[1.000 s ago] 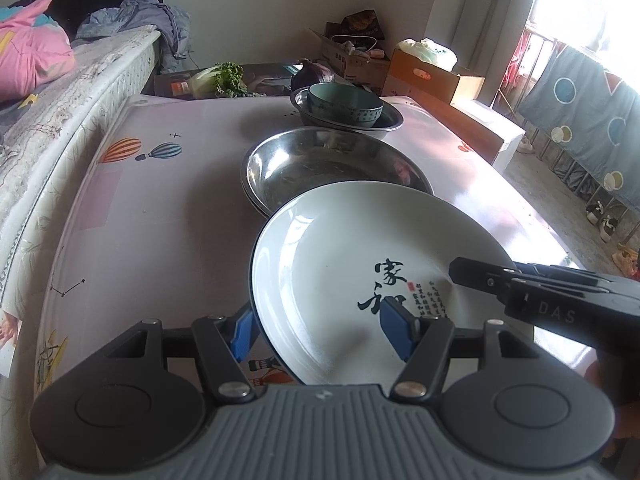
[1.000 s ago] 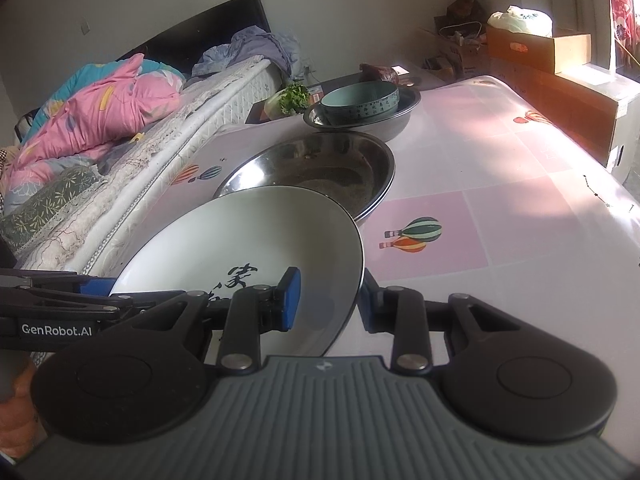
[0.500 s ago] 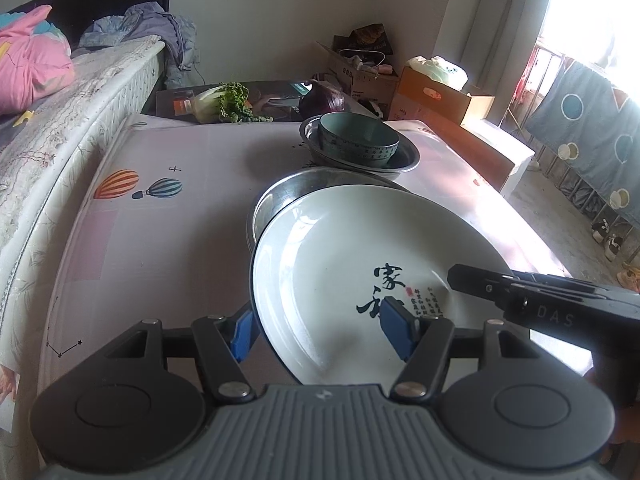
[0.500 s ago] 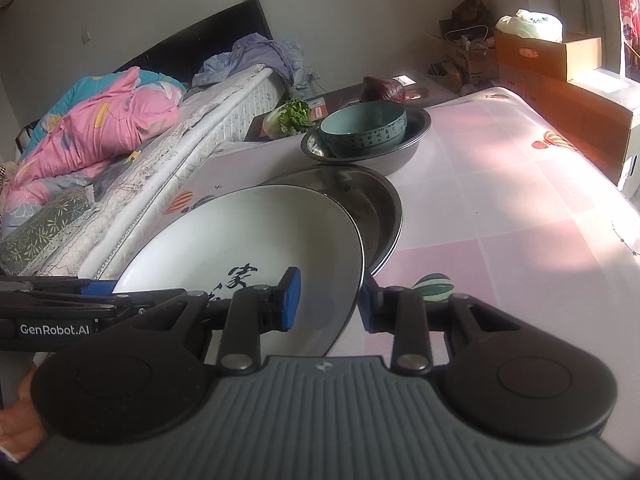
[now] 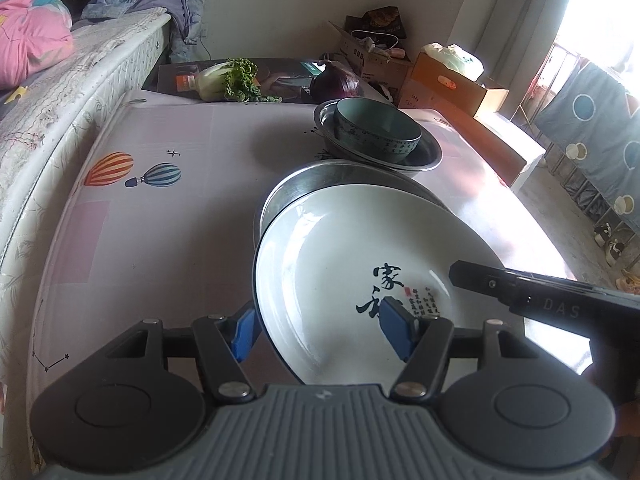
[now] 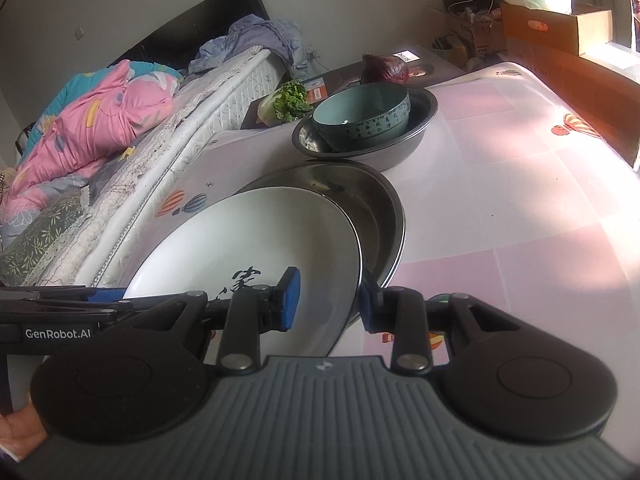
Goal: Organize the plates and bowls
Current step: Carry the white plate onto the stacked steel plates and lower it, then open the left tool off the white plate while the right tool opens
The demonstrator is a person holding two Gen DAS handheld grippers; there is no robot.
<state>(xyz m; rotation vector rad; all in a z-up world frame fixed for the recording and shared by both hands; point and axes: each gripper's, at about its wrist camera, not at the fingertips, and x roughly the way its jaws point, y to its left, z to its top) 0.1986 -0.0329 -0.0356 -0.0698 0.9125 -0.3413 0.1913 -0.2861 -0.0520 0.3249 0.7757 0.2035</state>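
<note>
A white plate (image 5: 340, 264) with black characters is carried by both grippers, tilted, its far edge over a wide steel basin (image 5: 304, 184). My left gripper (image 5: 320, 332) is shut on the plate's near left rim, one blue pad under it and one on its face. My right gripper (image 6: 328, 302) is shut on the plate (image 6: 248, 248) at its right rim. The basin (image 6: 376, 204) lies on the table just beyond. Further back a teal bowl (image 5: 376, 128) sits inside a smaller steel bowl (image 5: 428, 156); the teal bowl (image 6: 360, 116) also shows in the right wrist view.
The table (image 5: 168, 216) has a pale cloth with balloon prints. A bed (image 6: 120, 152) with a pink quilt runs along its left side. Leafy greens (image 5: 236, 80) and a purple cabbage (image 6: 384, 68) lie behind the table. Cardboard boxes (image 5: 452, 76) stand at the back right.
Both grippers have carried the plate forward across the table. Its far edge now covers much of the steel basin, and the bowls at the back are closer.
</note>
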